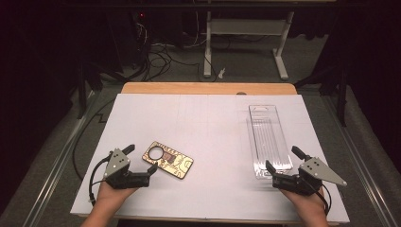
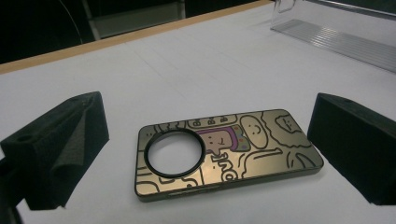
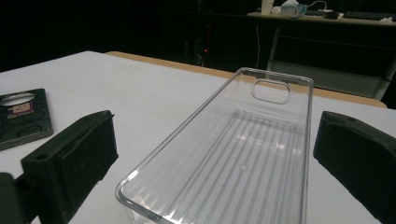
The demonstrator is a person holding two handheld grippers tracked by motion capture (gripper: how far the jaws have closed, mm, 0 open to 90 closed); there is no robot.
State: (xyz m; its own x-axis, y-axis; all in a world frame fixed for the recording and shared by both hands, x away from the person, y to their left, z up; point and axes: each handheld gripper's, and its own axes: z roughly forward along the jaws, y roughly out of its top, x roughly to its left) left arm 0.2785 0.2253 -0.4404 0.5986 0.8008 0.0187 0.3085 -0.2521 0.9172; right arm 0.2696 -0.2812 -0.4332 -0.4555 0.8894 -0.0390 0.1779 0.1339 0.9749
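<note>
One gold phone case (image 1: 168, 160) lies near left on the surface (image 1: 208, 123); one clear plastic tray (image 1: 269, 139) lies at right. Two things in all.

phone case (image 2: 229, 154) flat on white table (image 2: 187, 79) | fingers (image 2: 60, 149) apart, flanking it

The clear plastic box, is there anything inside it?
Empty. The clear plastic box lies open side up on the white table, and its ribbed floor shows bare, both looking down and along the right gripper.
</note>
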